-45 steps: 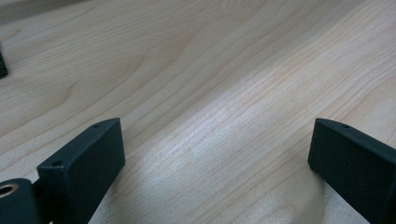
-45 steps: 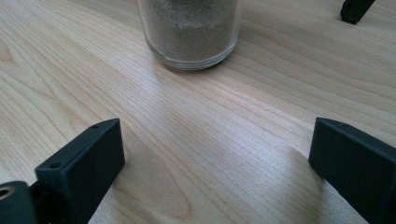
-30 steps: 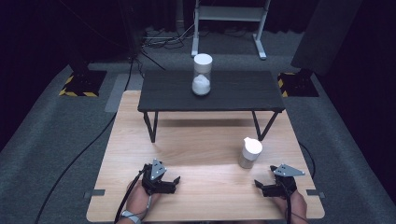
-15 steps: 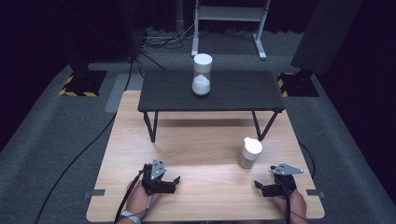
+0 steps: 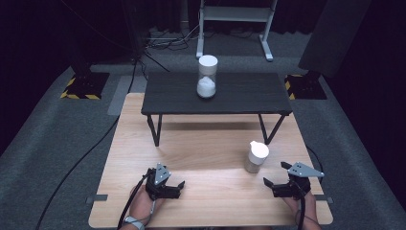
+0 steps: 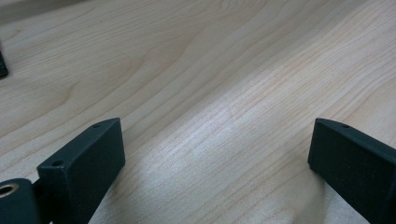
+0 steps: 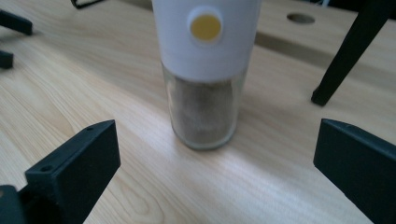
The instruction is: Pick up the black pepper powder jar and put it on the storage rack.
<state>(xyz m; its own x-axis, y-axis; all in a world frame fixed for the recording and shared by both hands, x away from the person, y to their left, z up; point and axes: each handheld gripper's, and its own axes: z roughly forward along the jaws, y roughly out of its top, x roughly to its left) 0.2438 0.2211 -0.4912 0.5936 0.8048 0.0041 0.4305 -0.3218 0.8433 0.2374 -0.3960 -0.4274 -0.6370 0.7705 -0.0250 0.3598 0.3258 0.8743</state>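
Note:
A small glass jar [image 5: 255, 156] with a white cap stands on the wooden table [image 5: 206, 143], right of centre. In the right gripper view the jar [image 7: 205, 79] holds brown powder and its cap bears a yellow dot. My right gripper [image 5: 275, 173] hovers just right of it. Its jaws have just been opening and now stand wide, with nothing between them [image 7: 218, 126]. My left gripper [image 5: 178, 189] rests open near the front edge, with bare wood between its jaws [image 6: 217, 128]. A tall clear jar [image 5: 207, 76] of white stuff stands on the black side table [image 5: 249, 96].
The black side table's thin legs [image 5: 154, 129] stand on the wood behind the small jar; one leg [image 7: 345, 51] is close behind it. A metal stand [image 5: 234, 19] and cables lie on the grey floor beyond.
My right gripper has lifted a little off the table and its jaws stand slightly wider. The left gripper and both jars have stayed put.

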